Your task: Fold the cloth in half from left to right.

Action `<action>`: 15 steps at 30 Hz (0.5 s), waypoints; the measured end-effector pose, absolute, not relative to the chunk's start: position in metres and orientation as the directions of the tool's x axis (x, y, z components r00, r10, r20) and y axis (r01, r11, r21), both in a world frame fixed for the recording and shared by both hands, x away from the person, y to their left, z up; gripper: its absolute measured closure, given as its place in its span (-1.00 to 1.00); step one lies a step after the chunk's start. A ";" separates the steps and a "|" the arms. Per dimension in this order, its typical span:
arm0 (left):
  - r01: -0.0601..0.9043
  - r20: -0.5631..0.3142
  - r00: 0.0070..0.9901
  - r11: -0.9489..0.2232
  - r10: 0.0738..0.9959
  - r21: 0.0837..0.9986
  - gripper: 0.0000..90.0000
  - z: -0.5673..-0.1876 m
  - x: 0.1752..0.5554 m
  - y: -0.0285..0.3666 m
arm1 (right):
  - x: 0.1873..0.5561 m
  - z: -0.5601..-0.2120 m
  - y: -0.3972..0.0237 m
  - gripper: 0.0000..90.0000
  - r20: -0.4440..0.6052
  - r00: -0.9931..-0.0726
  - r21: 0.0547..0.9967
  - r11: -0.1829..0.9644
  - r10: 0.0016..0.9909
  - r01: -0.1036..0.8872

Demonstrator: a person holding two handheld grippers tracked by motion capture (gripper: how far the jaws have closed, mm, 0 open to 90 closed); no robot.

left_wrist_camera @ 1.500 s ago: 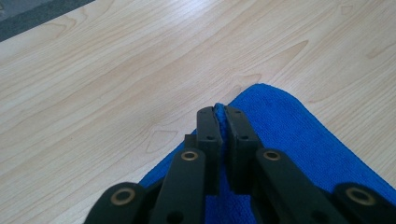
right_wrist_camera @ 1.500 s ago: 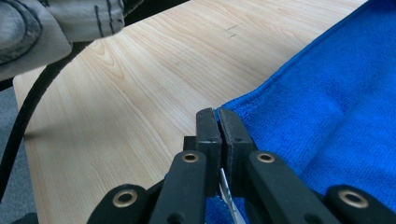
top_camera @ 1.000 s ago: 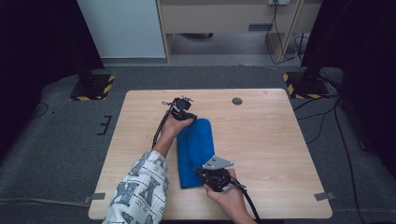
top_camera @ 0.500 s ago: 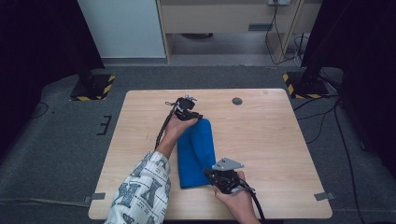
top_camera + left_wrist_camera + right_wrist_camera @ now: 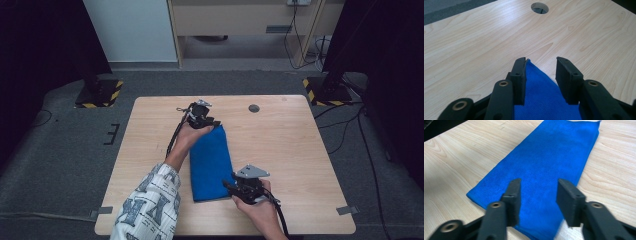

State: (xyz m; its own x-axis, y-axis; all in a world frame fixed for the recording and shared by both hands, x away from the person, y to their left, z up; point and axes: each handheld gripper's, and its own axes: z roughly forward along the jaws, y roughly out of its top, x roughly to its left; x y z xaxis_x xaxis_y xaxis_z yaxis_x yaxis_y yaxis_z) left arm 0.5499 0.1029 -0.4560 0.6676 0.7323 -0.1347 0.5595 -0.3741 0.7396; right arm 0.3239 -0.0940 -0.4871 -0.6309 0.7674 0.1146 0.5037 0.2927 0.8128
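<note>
A folded blue cloth (image 5: 210, 162) lies flat along the middle of the wooden table (image 5: 300, 145). My left gripper (image 5: 211, 122) is at the cloth's far end. In the left gripper view its jaws (image 5: 541, 61) have just been opening; the cloth's corner (image 5: 541, 100) lies between them, touching one pad only. My right gripper (image 5: 229, 186) is at the cloth's near right corner. Its jaws (image 5: 539, 182) have just been opening too and stand apart above the cloth's (image 5: 549, 152) near end, with nothing pinched.
A round cable hole (image 5: 254, 108) sits in the table beyond the cloth, ahead of the left gripper's jaws (image 5: 539, 7). Bare wood lies on both sides of the cloth. Black stands with yellow-striped feet (image 5: 100, 95) are on the floor past the far corners.
My right gripper has slid a little to the right along the cloth's near edge. The left hand has stayed at the far end, and the cloth lies flat.
</note>
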 end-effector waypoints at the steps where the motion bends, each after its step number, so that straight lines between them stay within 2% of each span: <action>1: 0.552 -0.129 0.668 -0.372 0.733 0.747 0.33 -0.455 0.548 0.103 | 0.326 -0.487 -0.094 0.12 0.116 -0.630 0.811 0.293 0.768 0.507; 6: 0.531 -0.099 0.673 -0.385 0.733 0.755 0.24 -0.454 0.542 0.111 | 0.338 -0.486 -0.093 -0.16 0.113 -0.633 0.806 0.302 0.766 0.509; 11: 0.519 -0.076 0.671 -0.393 0.738 0.759 0.02 -0.452 0.535 0.121 | 0.354 -0.489 -0.090 -0.38 0.109 -0.635 0.799 0.312 0.765 0.513; 15: 0.513 -0.066 0.664 -0.390 0.744 0.764 -0.26 -0.451 0.531 0.131 | 0.367 -0.491 -0.088 -0.52 0.117 -0.629 0.797 0.305 0.769 0.521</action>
